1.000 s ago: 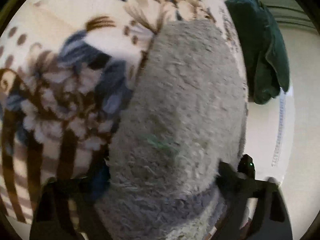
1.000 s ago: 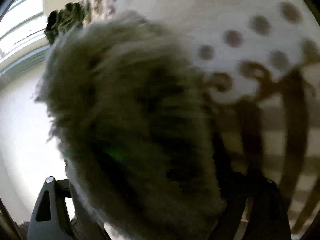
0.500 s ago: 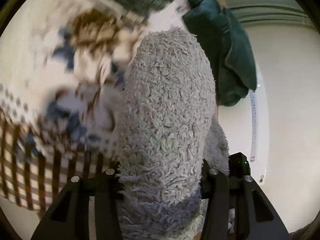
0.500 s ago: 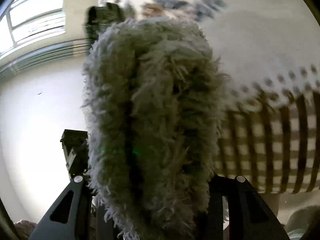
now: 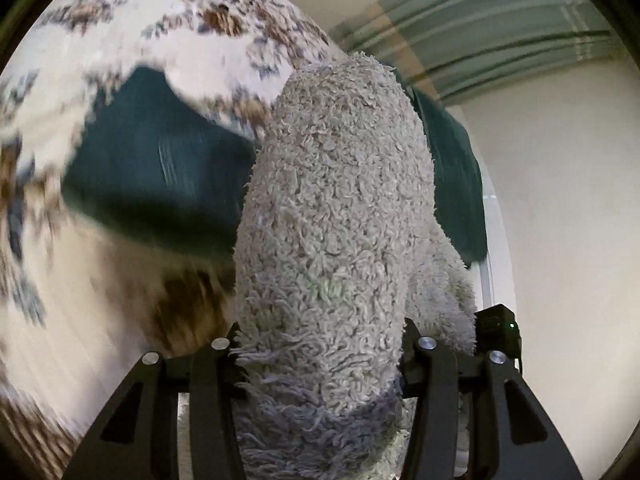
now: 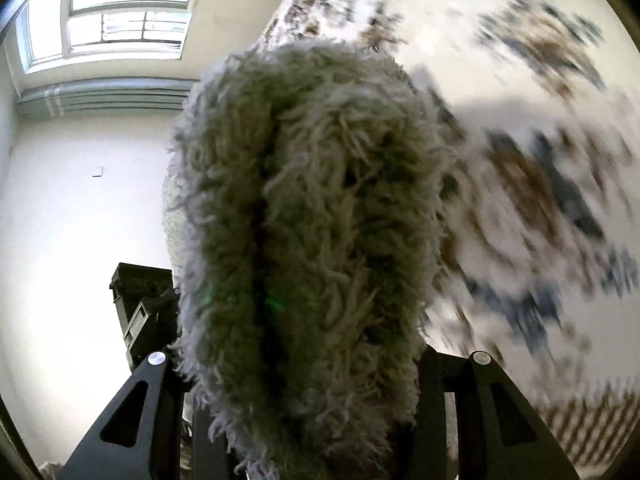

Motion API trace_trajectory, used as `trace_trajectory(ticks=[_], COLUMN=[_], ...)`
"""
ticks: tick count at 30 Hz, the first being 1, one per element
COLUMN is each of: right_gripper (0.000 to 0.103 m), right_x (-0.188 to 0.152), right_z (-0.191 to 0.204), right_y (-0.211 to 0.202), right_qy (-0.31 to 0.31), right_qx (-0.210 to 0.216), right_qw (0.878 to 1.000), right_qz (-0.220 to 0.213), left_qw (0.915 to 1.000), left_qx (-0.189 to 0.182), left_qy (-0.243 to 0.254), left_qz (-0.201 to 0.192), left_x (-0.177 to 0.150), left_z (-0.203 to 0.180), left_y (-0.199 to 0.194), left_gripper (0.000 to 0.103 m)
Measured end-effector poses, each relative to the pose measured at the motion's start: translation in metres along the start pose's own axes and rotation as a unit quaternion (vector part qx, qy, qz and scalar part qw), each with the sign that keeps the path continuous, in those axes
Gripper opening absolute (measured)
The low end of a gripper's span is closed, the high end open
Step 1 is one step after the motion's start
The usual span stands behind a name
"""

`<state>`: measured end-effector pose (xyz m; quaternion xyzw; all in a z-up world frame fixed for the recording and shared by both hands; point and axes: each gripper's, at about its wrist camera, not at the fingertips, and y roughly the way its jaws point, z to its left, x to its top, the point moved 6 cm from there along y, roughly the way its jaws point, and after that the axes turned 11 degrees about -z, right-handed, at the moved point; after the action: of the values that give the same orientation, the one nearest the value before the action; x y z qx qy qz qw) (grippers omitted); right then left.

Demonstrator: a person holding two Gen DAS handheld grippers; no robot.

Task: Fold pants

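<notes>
The pants (image 5: 332, 216) are grey, thick and fleecy. My left gripper (image 5: 320, 356) is shut on a bunched fold of them, which stands up between the fingers and fills the middle of the left wrist view. My right gripper (image 6: 304, 364) is shut on another thick fold of the same pants (image 6: 312, 208), which hides most of the right wrist view. Both folds are lifted off the surface. The rest of the pants is hidden.
A floral blanket (image 5: 100, 40) in cream, brown and blue covers the surface, also in the right wrist view (image 6: 520, 120). A dark green garment (image 5: 160, 176) lies on it. A pale wall (image 5: 560, 200) and a window (image 6: 120, 12) are behind. The other gripper's body (image 6: 140, 308) shows at left.
Both grippers have risen and tilted up with the pants held. The blanket has dropped away and slid sideways; the wall, window and green garment have come into view.
</notes>
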<state>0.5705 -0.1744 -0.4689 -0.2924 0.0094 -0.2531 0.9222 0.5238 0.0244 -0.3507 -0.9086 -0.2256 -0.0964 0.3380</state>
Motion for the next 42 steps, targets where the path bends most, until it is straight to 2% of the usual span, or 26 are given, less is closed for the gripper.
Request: trace_trajectory(ticks=[2,5,7,8,9,10,11,12,13,14,16,18,20,22,23,24,27,29,31,37,42], right_gripper=[0.042,0.042,0.042,0.042,0.042,0.045,0.052,0.057,0.068,0.078,0.089,0.089,0.090,0.091,0.093,0.094,0.095,0.096,0.096,0.096,0.096], right_x=[0.028,0.066,0.095,0.107,0.116,0.119,0.124,0.128,0.131,0.135,0.139,0.136,0.129,0.120,0.115,0.110,0.089,0.073,0.056,0.004,-0.047], right_z=[0.020,0.041,0.052,0.058,0.057,0.055,0.045,0.038,0.033,0.028,0.024,0.030,0.040,0.050,0.057,0.063,0.089,0.107,0.126,0.178,0.219], right_y=[0.032,0.082,0.113,0.130,0.145,0.150,0.164,0.172,0.177,0.183,0.188,0.177,0.162,0.148,0.139,0.131,0.100,0.076,0.053,-0.026,-0.087], right_qy=[-0.008,-0.010,-0.015,-0.019,-0.023,-0.027,-0.029,-0.026,-0.024,-0.027,-0.036,-0.044,-0.070,-0.100,-0.121,-0.136,-0.190,-0.212,-0.228,-0.254,-0.273], right_qx=[-0.004,-0.014,-0.026,-0.029,-0.037,-0.046,-0.072,-0.097,-0.120,-0.145,-0.177,-0.182,-0.209,-0.246,-0.277,-0.295,-0.358,-0.386,-0.400,-0.408,-0.393], right_qw=[1.000,1.000,0.999,0.999,0.999,0.999,0.997,0.995,0.992,0.989,0.984,0.982,0.975,0.964,0.952,0.944,0.909,0.890,0.876,0.861,0.858], right_qz=[-0.004,-0.008,-0.014,-0.015,-0.014,-0.011,-0.003,0.002,0.007,0.010,0.006,-0.005,-0.020,-0.031,-0.046,-0.058,-0.101,-0.120,-0.141,-0.170,-0.188], left_qw=[0.9999,0.9995,0.9990,0.9983,0.9959,0.9923,0.9843,0.9787,0.9734,0.9684,0.9689,0.9677,0.9640,0.9570,0.9525,0.9470,0.9351,0.9289,0.9231,0.9150,0.9162], left_qx=[0.010,0.024,0.036,0.050,0.081,0.113,0.161,0.186,0.206,0.221,0.217,0.217,0.221,0.237,0.247,0.261,0.287,0.299,0.311,0.324,0.318], left_qy=[0.008,0.021,0.027,0.032,0.041,0.051,0.072,0.084,0.097,0.111,0.115,0.125,0.144,0.166,0.177,0.187,0.207,0.218,0.225,0.233,0.226], left_qz=[-0.004,-0.004,-0.002,-0.001,0.001,0.006,0.017,0.025,0.029,0.029,0.033,0.031,0.030,0.021,0.014,0.005,-0.012,-0.019,-0.025,-0.057,-0.092], left_x=[0.050,0.105,0.130,0.135,0.144,0.148,0.153,0.153,0.152,0.149,0.141,0.137,0.133,0.126,0.125,0.124,0.115,0.107,0.097,0.070,0.043], left_z=[0.019,0.045,0.064,0.074,0.090,0.103,0.120,0.133,0.140,0.146,0.146,0.142,0.131,0.117,0.110,0.104,0.088,0.076,0.063,0.022,-0.017], left_y=[0.014,0.037,0.053,0.062,0.072,0.080,0.090,0.099,0.101,0.101,0.098,0.095,0.087,0.078,0.072,0.066,0.048,0.034,0.019,-0.031,-0.082], left_gripper=[0.045,0.046,0.048,0.054,0.057,0.061,0.061,0.061,0.062,0.068,0.080,0.083,0.085,0.085,0.087,0.089,0.096,0.096,0.096,0.096,0.096])
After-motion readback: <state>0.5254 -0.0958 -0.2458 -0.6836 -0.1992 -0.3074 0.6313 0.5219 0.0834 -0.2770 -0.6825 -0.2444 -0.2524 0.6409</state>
